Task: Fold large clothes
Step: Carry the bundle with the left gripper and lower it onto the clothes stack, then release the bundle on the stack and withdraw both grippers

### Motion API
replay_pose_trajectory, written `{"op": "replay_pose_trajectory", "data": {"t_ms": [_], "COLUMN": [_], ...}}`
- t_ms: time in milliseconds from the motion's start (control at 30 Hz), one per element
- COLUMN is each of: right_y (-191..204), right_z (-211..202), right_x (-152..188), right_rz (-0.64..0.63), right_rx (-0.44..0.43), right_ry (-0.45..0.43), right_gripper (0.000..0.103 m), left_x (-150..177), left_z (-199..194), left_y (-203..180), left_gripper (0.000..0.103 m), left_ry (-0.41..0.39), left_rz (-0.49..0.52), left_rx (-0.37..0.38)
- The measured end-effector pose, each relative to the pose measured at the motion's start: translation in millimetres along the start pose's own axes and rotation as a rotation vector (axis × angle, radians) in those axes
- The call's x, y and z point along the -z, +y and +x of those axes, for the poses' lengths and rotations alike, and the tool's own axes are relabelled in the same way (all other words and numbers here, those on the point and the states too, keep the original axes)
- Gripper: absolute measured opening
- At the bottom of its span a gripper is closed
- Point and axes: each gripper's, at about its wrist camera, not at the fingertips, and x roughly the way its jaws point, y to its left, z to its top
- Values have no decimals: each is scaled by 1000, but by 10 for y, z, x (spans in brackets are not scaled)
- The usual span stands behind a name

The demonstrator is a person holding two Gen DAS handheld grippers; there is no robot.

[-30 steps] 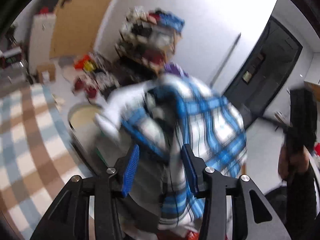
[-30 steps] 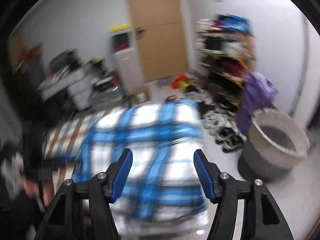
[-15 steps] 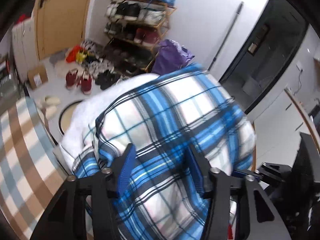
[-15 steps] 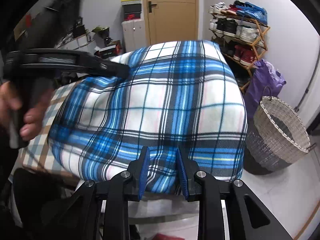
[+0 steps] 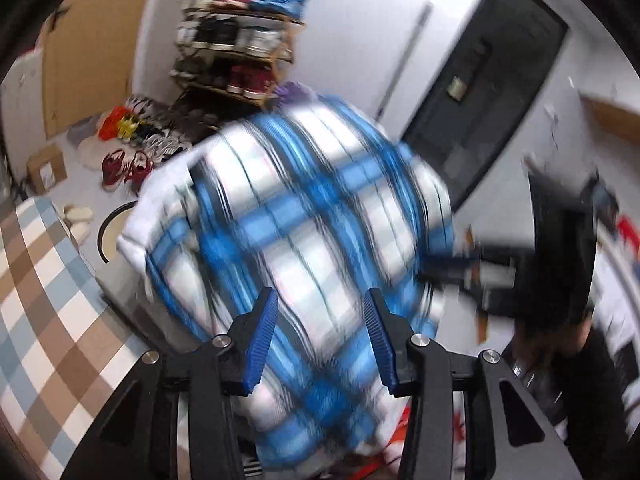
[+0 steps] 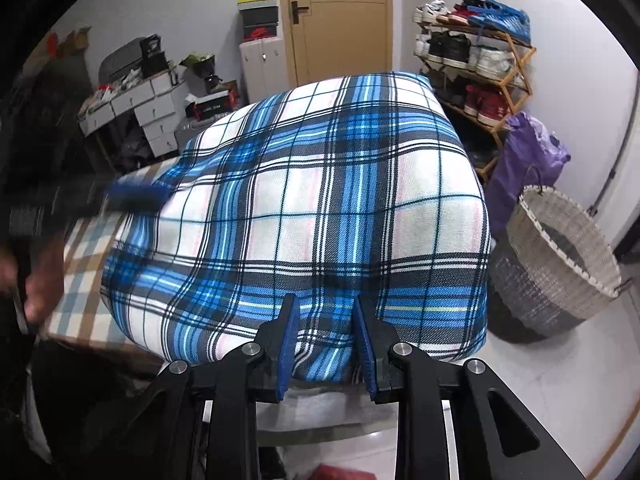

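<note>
place: home entry room | evidence: shoe rack (image 6: 476, 60), wicker laundry basket (image 6: 556, 256), wooden door (image 6: 340, 20)

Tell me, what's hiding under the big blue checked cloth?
Under the blue-and-white plaid fleece cloth, only a pale grey surface peeks out at its near edge, and a brown-and-blue checked rug at the left. Everything else beneath is covered.

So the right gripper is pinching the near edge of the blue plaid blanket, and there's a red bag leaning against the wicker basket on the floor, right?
Not quite: the bag is purple, not red. The right wrist view shows it leaning beside the wicker basket on the floor. The rest holds: the right gripper is closed on the near edge of the blue plaid blanket.
</note>
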Motion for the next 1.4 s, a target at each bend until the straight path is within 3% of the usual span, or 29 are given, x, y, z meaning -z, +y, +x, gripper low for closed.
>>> {"op": "replay_pose_trajectory", "data": {"t_ms": [100,233,333,500,667,867,933,967,1033,1133,1233,1333,1367,1400], "right_y": [-56,-71,-85,-43,-4,33,85,120,273,581,923,1231,1343,1370], "right_z": [48,80,42,-223,-150,-104,-319,-429,-718,-1044,-1291,-1490,-1571,-1606], "right_x": [-26,-42,-65,-75,46,144,202,241,391,681,970,1221,1312,1332], "right_rz": [27,65,100,133,146,198,241,247,240,202,167,139,136,139], "right_rx": [7,27,41,25,16,92,95,101,127,164,226,262,289,307], "right_ry": [10,16,24,-17,-4,-65,-150,-195,-323,-463,-586,-683,-711,-726], "right_gripper": [25,24,24,27,27,29,43,50,78,97,103,103,103,103], "left_x": [179,286,357,579,824,675,574,519,481,465,571,664,730,787], "left_z": [240,391,223,-267,-46,242,139,-12,-257,-791,-1252,-1438,-1552,-1626], "left_y": [-47,7,-66,-184,-169,-156,-213,-312,-434,-695,-996,-1150,-1291,-1381], "left_gripper": [39,38,39,39,39,39,39,39,40,66,86,90,100,102], "left_ry": [20,-56,-105,-150,-116,-37,-34,-56,-110,-268,-447,-542,-581,-618], "left_rz": [60,-29,-70,-34,-58,-178,-156,-118,-79,-57,-19,36,55,59], "left_rx": [-62,-73,-68,-18,10,-9,-29,-77,-142,-248,-342,-412,-439,-466]}}
